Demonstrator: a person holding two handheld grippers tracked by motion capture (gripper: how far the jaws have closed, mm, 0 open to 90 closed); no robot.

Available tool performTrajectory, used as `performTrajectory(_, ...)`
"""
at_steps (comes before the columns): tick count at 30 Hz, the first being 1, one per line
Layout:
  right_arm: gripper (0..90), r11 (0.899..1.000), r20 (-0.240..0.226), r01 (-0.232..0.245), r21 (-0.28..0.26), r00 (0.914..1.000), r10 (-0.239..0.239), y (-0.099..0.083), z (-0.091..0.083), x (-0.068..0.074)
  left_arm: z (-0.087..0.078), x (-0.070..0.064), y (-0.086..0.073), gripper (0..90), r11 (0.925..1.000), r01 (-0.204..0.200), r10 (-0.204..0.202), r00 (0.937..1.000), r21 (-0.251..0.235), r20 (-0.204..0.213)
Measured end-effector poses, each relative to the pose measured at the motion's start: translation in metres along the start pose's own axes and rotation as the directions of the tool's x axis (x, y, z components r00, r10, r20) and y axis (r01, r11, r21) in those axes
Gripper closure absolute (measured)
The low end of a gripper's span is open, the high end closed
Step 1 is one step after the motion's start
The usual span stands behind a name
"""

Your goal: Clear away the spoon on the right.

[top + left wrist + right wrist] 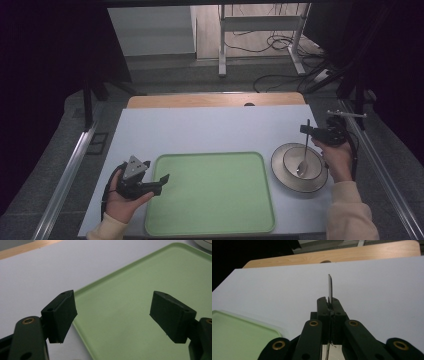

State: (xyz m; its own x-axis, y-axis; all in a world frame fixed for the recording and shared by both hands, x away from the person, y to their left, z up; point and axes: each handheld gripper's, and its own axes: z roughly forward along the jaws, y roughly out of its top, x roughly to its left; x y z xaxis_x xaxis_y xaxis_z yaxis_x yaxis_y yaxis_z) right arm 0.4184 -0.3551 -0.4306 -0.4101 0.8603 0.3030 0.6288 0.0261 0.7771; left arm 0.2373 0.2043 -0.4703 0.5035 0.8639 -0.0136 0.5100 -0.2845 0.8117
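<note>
A metal spoon (304, 150) stands steeply with its head down in a small bowl (302, 162) that sits on a round plate (281, 171) at the right of the white table. My right gripper (306, 129) is shut on the spoon's handle near its top; in the right gripper view the handle's end (330, 287) sticks up between the closed jaws. A light green tray (210, 192) lies empty in the middle near the front edge. My left gripper (164, 181) is open just over the tray's left rim (82, 290), nothing between its pads (62, 315).
The white table top (210, 127) lies on a wooden board whose far edge (215, 100) shows behind it. Beyond are a desk frame (260, 35) and cables on the floor. Metal rails (65, 175) run along both sides of the table.
</note>
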Motion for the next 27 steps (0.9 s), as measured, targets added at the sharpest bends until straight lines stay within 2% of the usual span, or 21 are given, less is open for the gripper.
performTrajectory(2,88.4,1.0,0.001,0.002,-0.009,1.0,-0.002,0.001,-0.002,0.002,0.0,0.0,0.0,20.6,1.0,0.0,0.0,1.0,0.001,0.0)
performTrajectory(4,88.5,0.999,-0.005,0.014,-0.04,0.9999,-0.014,0.005,-0.01,0.007,0.0,0.0,0.0,20.6,1.0,0.0,0.0,1.0,0.0,0.0)
performTrajectory(12,88.7,0.995,-0.013,0.056,-0.081,0.9983,-0.058,0.014,-0.024,0.022,0.0,0.0,0.0,20.6,1.0,0.0,0.0,1.0,-0.001,0.002)
performTrajectory(20,88.7,0.994,-0.025,0.06,-0.093,0.9977,-0.062,0.016,-0.028,0.025,0.0,0.0,0.0,20.6,1.0,0.001,-0.001,1.0,-0.001,0.002)
performTrajectory(27,88.7,0.989,-0.066,0.069,-0.132,0.9947,-0.078,0.022,-0.04,0.037,0.0,0.001,0.0,20.6,1.0,0.004,-0.004,1.0,0.001,0.004)
